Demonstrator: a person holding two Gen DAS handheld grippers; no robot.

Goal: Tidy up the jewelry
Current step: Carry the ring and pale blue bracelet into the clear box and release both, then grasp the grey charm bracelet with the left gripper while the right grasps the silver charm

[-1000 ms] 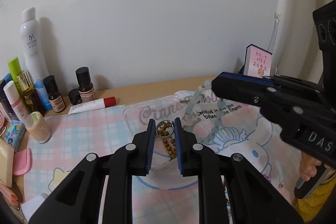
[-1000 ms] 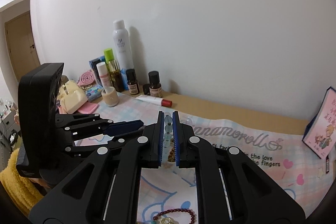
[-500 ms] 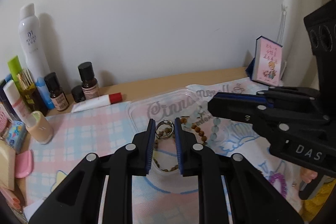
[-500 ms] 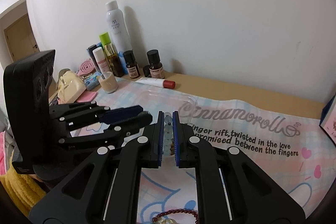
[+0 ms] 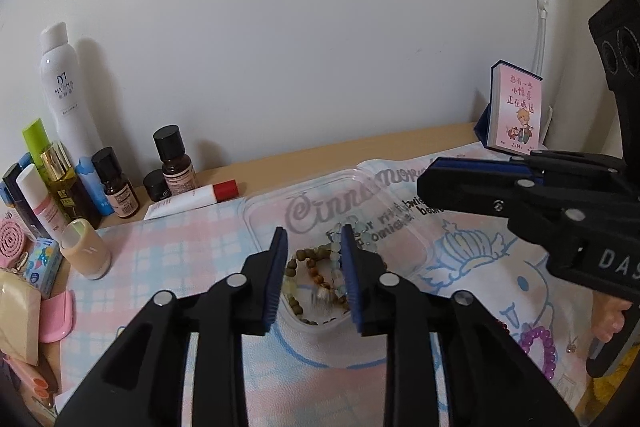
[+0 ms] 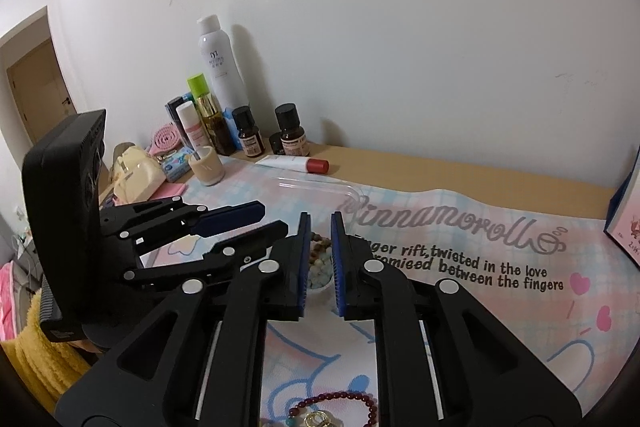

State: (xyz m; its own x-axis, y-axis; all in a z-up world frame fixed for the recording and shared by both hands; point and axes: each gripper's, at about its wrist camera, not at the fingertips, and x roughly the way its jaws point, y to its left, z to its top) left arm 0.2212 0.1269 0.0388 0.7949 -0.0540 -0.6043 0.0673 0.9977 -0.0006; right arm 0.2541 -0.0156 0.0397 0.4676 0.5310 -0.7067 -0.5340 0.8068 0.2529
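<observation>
Your left gripper (image 5: 313,247) hangs over the near end of the clear plastic tray (image 5: 416,251), its fingers set apart with nothing between the pads. Your right gripper (image 6: 320,247) sits just beside it, reaching in from the right, fingers parted narrowly and also holding nothing. The two tools crowd the same end of the tray, so room between them is tight. The far half of the tray is bare, and the printed cloth (image 6: 500,307) to the right of it lies open up to the small pink book (image 5: 516,113) standing by the wall.

On your left, bottles (image 5: 60,83) and tubes line the wall, with a beige cup (image 5: 86,247) nearest the tray but well apart from it.

The jewelry lies heaped in the near end of the tray: a brown wooden bead string (image 5: 316,273) tangled with a pale green bead string (image 6: 320,273). A white piece among them is blurred. A dark red bead bracelet (image 6: 340,401) rests on the cloth close to you, outside the tray, with a ring (image 6: 318,419) beside it. A purple bracelet (image 5: 538,345) lies on the cloth under your right gripper.
</observation>
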